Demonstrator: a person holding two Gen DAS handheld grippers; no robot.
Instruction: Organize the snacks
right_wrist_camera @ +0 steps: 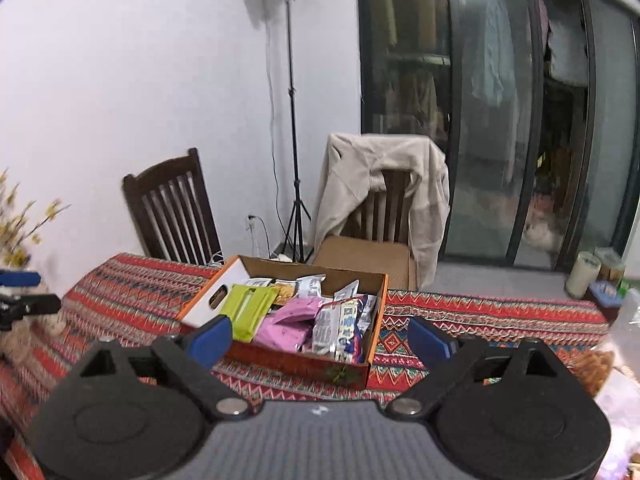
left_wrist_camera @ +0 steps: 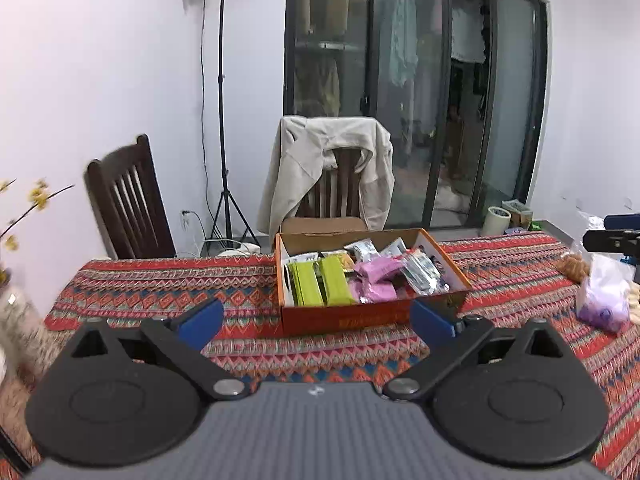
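An open orange cardboard box [left_wrist_camera: 344, 318] stands on the patterned tablecloth, also in the right wrist view [right_wrist_camera: 288, 364]. It holds green packets [left_wrist_camera: 320, 284] [right_wrist_camera: 246, 310], pink packets [left_wrist_camera: 376, 276] [right_wrist_camera: 286, 324] and silver-blue wrappers [left_wrist_camera: 424, 272] [right_wrist_camera: 340, 328]. My left gripper [left_wrist_camera: 318, 322] is open and empty, hovering just before the box's near wall. My right gripper [right_wrist_camera: 320, 338] is open and empty, above the box's near edge. The right gripper's tip shows at the left view's right edge [left_wrist_camera: 612, 238].
A clear bag of purple items [left_wrist_camera: 604, 296] and a brown pastry [left_wrist_camera: 574, 266] lie right of the box. A vase with yellow flowers [left_wrist_camera: 16, 272] stands at the table's left. Two chairs [left_wrist_camera: 128, 204] [left_wrist_camera: 332, 172], one draped with a beige jacket, stand behind the table.
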